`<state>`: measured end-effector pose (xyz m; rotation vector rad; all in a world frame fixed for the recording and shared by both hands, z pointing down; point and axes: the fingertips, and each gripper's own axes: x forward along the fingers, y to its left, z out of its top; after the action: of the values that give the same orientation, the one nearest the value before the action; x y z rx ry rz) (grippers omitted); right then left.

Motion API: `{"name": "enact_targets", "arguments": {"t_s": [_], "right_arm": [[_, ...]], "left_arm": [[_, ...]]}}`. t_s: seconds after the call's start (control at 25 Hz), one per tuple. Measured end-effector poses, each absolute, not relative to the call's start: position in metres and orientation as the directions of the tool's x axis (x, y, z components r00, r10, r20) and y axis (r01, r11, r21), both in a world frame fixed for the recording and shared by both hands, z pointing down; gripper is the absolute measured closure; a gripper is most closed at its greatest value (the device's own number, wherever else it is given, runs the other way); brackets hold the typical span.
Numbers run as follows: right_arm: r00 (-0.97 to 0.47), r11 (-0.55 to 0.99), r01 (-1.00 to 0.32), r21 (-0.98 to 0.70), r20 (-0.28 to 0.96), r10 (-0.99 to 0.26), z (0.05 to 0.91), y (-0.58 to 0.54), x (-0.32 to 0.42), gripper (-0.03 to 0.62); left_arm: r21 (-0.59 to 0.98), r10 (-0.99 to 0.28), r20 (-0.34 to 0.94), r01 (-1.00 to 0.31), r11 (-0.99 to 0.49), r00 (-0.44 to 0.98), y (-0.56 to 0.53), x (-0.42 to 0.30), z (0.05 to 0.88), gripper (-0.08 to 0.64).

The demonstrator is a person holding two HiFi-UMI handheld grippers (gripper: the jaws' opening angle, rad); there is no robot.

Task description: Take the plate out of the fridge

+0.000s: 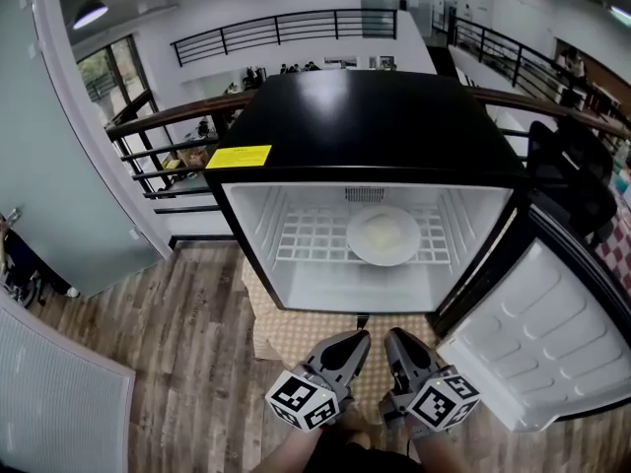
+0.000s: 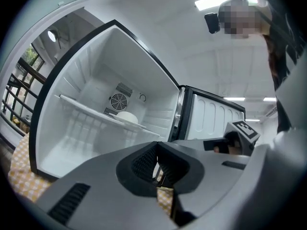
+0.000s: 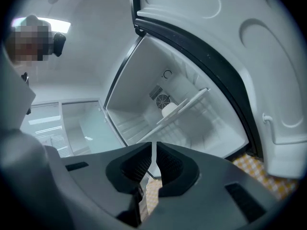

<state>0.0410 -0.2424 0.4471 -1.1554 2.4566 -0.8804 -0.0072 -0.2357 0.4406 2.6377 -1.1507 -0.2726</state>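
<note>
**A:** What is to be reckoned with first?

**B:** The fridge (image 1: 365,126), a black cabinet set on a checked mat (image 1: 296,338) over the wood floor (image 1: 177,333). Its door (image 1: 537,333) is swung wide to the right. The white inside is fully laid open, and no further pull seems called for.

**A:** And where is the plate found?

**B:** The plate (image 1: 384,235) is seen on the wire shelf (image 1: 306,239), right of the middle and just ahead of the fan grille (image 1: 365,194). It is white and round. Something pale may be heaped on it, but that cannot be settled from these views.

**A:** How are the tools held?

**B:** The left gripper (image 1: 353,339) and the right gripper (image 1: 396,337) are held low and side by side, well short of the opening. Each pair of jaws is pressed together, and nothing is held between them.

**A:** So what is asked of the reach?

**B:** One pair of jaws is best parted before the opening is entered, probably the right, since the plate lies towards that side. The near rim should be approached level, with one jaw passed over it and one under. The plate is then best drawn out flat and slowly, so that nothing is tipped off and the shelf wires are not snagged. Room should be left for the door's edge.
</note>
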Motion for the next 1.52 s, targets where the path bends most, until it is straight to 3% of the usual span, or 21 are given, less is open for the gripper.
{"name": "enact_targets", "arguments": {"t_s": [0.4,0.68,0.8,0.92,1.28,1.52], "right_arm": [[-0.579,0.397,-0.546,-0.738,-0.01,-0.815,0.43,-0.296,0.038,0.543],[-0.55,0.336,-0.429,-0.838,-0.053,-0.834,0.42,-0.324,0.033,0.541],[-0.545,0.34,-0.37,-0.865,-0.094,-0.833,0.412,-0.337,0.032,0.501],[-0.508,0.247,-0.377,-0.893,-0.023,-0.861,0.42,-0.348,0.04,0.486],[-0.485,0.146,-0.269,-0.952,0.003,-0.874,0.425,-0.375,0.039,0.463],[-0.469,0.056,-0.299,-0.952,0.096,-0.878,0.436,-0.37,0.047,0.466]], "left_arm": [[0.287,-0.69,-0.079,-0.646,-0.707,0.72,-0.276,-0.008,0.428,0.551],[0.288,-0.656,-0.082,-0.612,-0.736,0.75,-0.295,-0.011,0.427,0.551],[0.29,-0.645,-0.079,-0.602,-0.744,0.76,-0.3,-0.012,0.428,0.551],[0.29,-0.639,-0.079,-0.595,-0.749,0.766,-0.305,-0.014,0.428,0.551],[0.291,-0.62,-0.08,-0.577,-0.763,0.78,-0.315,-0.015,0.429,0.551],[0.296,-0.622,-0.051,-0.582,-0.757,0.782,-0.306,-0.02,0.425,0.551]]}}
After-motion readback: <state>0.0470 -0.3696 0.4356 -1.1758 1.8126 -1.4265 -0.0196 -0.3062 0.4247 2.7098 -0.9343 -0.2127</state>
